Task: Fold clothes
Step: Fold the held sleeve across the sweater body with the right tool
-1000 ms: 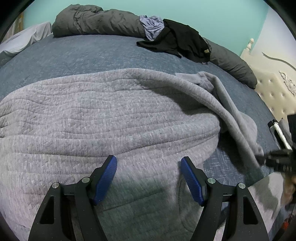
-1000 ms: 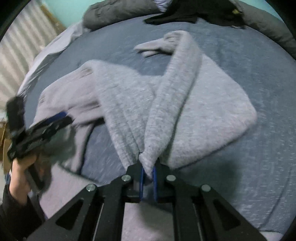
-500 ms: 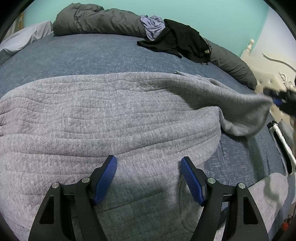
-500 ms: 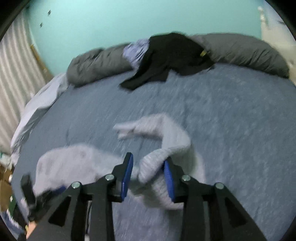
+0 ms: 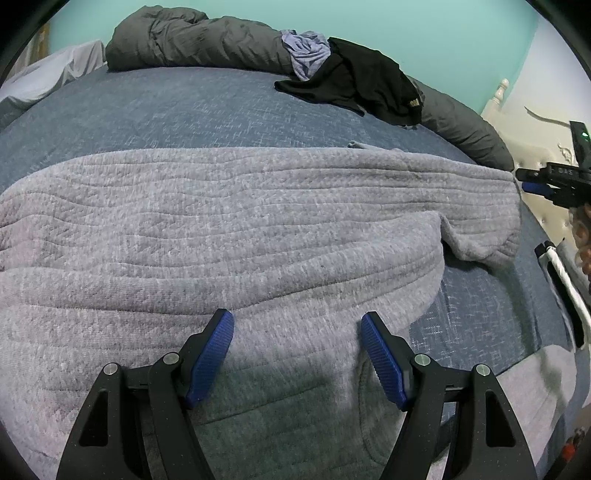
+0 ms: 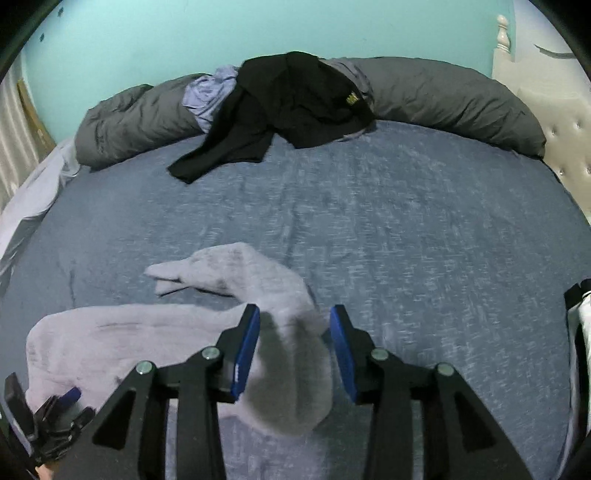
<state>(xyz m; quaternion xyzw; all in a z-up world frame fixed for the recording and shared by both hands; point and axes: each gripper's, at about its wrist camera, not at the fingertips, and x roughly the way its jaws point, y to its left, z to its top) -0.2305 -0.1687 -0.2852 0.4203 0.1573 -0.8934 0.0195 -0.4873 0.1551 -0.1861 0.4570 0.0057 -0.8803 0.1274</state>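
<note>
Left gripper [image 5: 297, 332]: jaws wide apart, empty, low over grey sweater [image 5: 240, 236]. Right gripper [image 6: 294, 332]: jaws parted, sleeve [image 6: 258, 284] lying loose between. Sweater spread crosswise on blue bedspread [image 6: 406, 221]; ribbed, fleecy knit, sleeve tapering away leftward.

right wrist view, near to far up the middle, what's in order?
right gripper → grey sweater → bare blue bedspread → black garment → teal wall
</note>
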